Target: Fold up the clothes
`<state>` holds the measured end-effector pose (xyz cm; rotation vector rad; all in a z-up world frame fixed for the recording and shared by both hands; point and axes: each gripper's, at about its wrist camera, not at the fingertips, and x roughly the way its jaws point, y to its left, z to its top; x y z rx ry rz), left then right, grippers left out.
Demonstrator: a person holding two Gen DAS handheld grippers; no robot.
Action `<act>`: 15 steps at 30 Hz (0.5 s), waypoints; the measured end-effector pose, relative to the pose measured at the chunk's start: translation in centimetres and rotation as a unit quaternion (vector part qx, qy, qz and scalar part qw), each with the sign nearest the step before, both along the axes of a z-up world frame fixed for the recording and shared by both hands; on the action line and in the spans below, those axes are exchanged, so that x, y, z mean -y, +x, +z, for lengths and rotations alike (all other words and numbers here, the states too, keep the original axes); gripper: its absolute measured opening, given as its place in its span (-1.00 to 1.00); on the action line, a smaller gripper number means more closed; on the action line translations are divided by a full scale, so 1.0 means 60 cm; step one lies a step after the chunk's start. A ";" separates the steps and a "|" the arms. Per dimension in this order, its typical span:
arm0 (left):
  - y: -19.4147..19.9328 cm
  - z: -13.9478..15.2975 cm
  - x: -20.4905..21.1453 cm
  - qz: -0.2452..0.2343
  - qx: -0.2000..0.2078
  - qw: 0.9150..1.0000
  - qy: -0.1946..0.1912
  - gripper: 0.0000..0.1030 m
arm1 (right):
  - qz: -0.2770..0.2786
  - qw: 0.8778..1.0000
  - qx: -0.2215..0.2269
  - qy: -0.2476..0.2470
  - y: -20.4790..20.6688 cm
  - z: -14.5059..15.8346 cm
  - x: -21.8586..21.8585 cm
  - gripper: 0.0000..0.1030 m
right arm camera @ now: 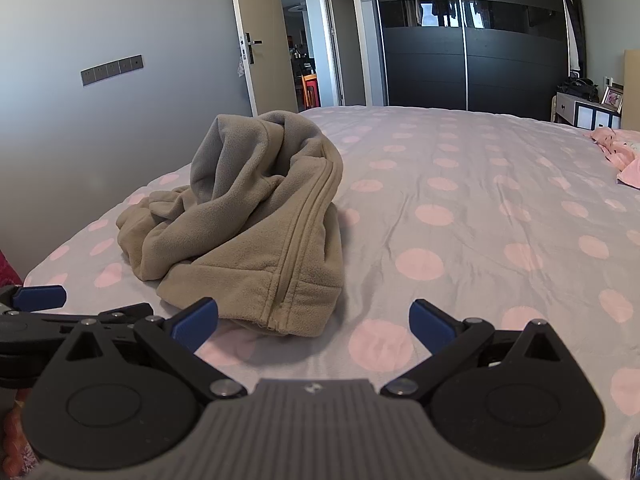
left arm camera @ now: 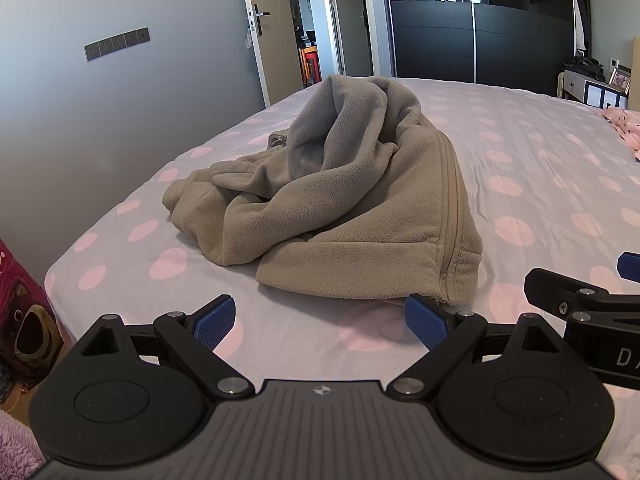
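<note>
A crumpled beige fleece jacket [left arm camera: 340,200] with a zip lies in a heap on the bed, near its left edge; it also shows in the right wrist view [right arm camera: 256,232]. My left gripper [left arm camera: 320,320] is open and empty, just in front of the jacket's near hem. Its right blue fingertip [left arm camera: 424,320] is close to the zip corner. My right gripper [right arm camera: 314,324] is open and empty, just right of the jacket's near corner. Its left blue fingertip [right arm camera: 196,322] is beside the hem. Each gripper shows at the edge of the other's view.
The bed has a grey sheet with pink dots [right arm camera: 460,220]. Pink cloth [right arm camera: 616,152] lies at the far right. A grey wall [left arm camera: 100,120] runs along the bed's left side. A dark sliding wardrobe [right arm camera: 464,40] and an open door [left arm camera: 276,28] stand beyond the bed.
</note>
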<state>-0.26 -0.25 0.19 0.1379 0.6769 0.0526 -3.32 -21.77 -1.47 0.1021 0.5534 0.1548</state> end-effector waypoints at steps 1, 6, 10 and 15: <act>0.000 0.000 0.000 0.000 0.000 1.000 0.000 0.81 | 0.000 1.000 0.000 0.000 0.000 0.000 0.000 0.99; 0.000 -0.001 -0.001 -0.001 -0.002 1.000 0.000 0.81 | 0.001 1.000 -0.001 -0.002 0.000 0.000 -0.001 0.99; 0.000 -0.002 -0.003 -0.001 -0.004 1.000 -0.001 0.81 | 0.002 1.000 -0.001 -0.003 -0.001 0.000 -0.001 0.99; -0.001 -0.004 -0.004 -0.004 -0.005 1.000 0.001 0.81 | 0.004 1.000 0.000 -0.007 -0.003 0.001 -0.002 0.99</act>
